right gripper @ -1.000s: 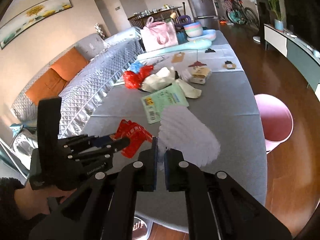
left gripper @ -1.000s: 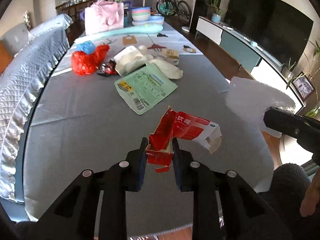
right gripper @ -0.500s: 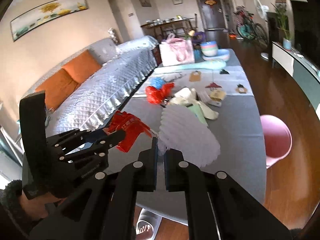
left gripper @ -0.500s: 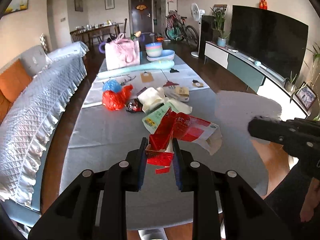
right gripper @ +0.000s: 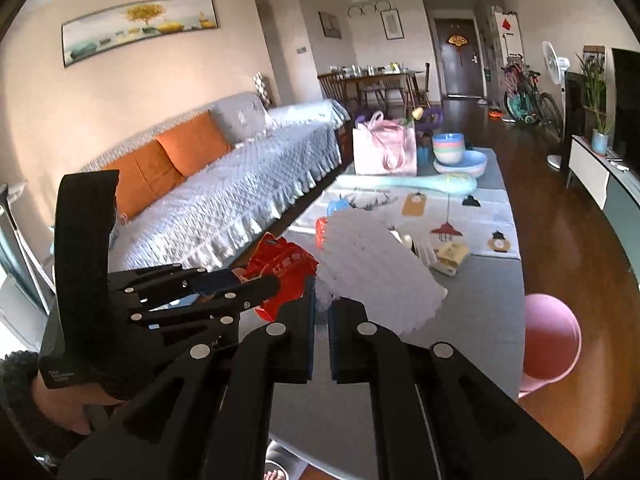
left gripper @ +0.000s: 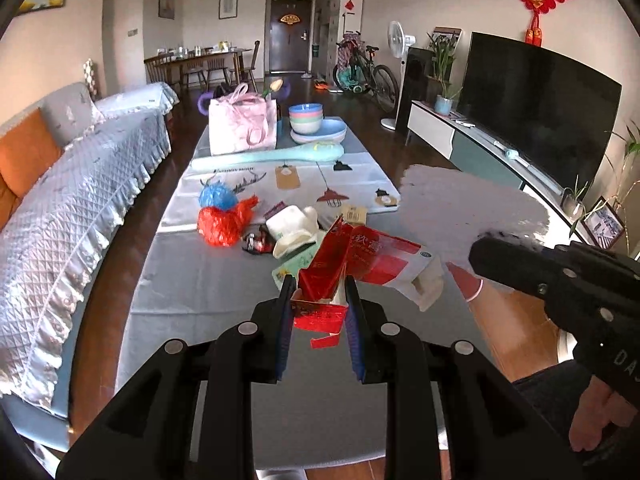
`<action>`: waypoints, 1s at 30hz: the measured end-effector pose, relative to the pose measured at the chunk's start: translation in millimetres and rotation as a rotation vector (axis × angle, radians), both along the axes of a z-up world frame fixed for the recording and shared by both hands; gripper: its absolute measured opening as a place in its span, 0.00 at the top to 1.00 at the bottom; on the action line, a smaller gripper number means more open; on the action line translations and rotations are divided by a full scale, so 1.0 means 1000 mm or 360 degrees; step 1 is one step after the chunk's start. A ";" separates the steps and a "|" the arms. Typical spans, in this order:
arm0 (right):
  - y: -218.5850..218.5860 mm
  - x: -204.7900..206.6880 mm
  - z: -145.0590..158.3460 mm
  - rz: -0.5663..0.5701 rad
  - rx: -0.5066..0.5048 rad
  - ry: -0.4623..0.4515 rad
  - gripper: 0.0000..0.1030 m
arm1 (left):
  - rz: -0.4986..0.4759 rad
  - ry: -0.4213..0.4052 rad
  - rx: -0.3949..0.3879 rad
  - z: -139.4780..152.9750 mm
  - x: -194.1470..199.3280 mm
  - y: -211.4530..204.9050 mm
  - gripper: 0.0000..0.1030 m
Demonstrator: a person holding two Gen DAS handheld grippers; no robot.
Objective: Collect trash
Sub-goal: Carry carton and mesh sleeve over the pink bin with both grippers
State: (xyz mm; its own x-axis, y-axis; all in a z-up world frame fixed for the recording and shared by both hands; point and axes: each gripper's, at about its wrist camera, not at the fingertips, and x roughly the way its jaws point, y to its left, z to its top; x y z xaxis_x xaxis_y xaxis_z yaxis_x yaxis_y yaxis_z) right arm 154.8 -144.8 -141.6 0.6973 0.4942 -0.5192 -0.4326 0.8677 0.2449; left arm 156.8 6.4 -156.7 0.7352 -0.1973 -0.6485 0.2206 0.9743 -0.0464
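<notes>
Left wrist view: the left gripper (left gripper: 318, 300) clamps the torn lower end of a crushed red-and-white paper carton (left gripper: 362, 258), jaws narrowed on it. The carton hangs clear above the near end of the long grey-clothed table (left gripper: 192, 280), its long axis running away from the pads and off to the right. At the right edge of the frame, the right gripper (left gripper: 486, 246) carries a white pleated paper sheet (left gripper: 452, 204). More litter waits mid-table: a crumpled red plastic bag (left gripper: 224, 222), a blue plastic bag (left gripper: 218, 196), white wrappers (left gripper: 292, 226) and a green packet (left gripper: 294, 266) partly hidden behind the carton.

Right wrist view: the right gripper (right gripper: 320, 312) has its jaws almost together, pinching the near edge of the white pleated sheet (right gripper: 376, 264), which fans forward and to the right. The left gripper (right gripper: 260, 284) and its red carton (right gripper: 282, 270) sit just to the left, nearly alongside. With both hands loaded above the table's near end, the next move likely turns on finding a bin, which neither view shows.
</notes>
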 end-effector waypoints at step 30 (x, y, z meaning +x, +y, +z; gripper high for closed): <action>-0.167 0.121 -0.047 -0.0314 0.0277 -0.0092 0.94 | -0.0221 0.0114 0.0286 -0.017 0.106 -0.163 0.77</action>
